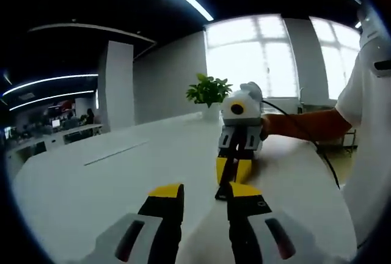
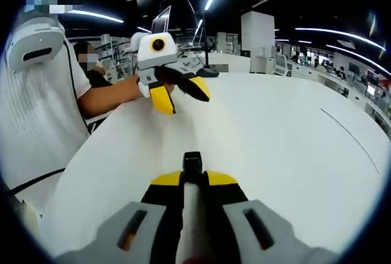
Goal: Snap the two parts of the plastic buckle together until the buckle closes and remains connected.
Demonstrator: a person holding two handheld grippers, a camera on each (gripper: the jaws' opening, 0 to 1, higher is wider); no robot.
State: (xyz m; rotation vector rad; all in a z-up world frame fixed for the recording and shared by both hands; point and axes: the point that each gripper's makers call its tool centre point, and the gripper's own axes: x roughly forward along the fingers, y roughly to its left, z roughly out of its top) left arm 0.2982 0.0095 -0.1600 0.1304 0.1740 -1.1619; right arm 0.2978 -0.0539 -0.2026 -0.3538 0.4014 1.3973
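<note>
While a black buckle part is clamped lengthwise in the right gripper, the wide-spread, empty left gripper is faced over the tabletop.

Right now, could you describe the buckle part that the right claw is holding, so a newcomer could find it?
Start at the big white table. Above its near edge, the right claw is shut on a small black buckle part. It is the dark piece poking out between yellow-tipped jaws; the left claw hangs open.

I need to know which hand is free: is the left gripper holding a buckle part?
No: in the right gripper view the left gripper has its yellow jaws spread apart with nothing between them.
</note>
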